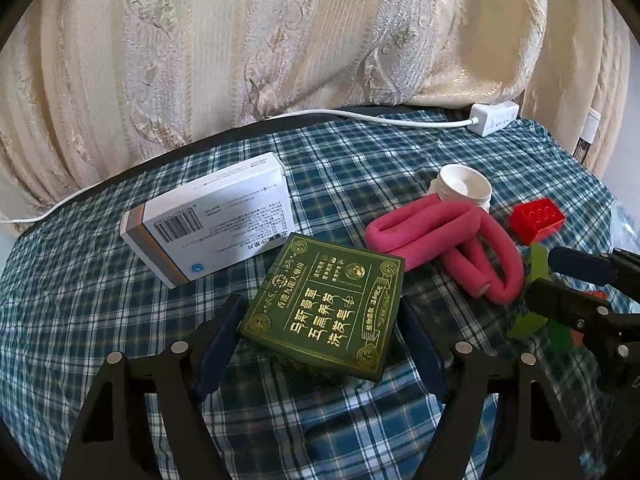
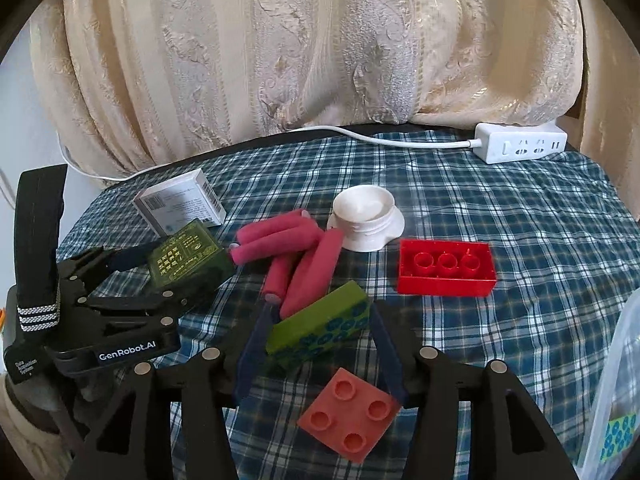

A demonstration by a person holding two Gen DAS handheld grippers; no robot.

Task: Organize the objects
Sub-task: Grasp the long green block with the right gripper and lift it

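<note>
My left gripper is shut on a dark green box with gold lettering, holding it tilted a little above the plaid cloth; it also shows in the right wrist view. My right gripper is shut on a green brick with blue circles; the brick also shows in the left wrist view. A white medicine box lies behind the green box. Pink foam curlers, a white cap, a red brick and a salmon brick lie on the cloth.
The plaid cloth covers a round table backed by a cream curtain. A white power strip with its cable lies at the back right. A clear plastic bag sits at the right edge.
</note>
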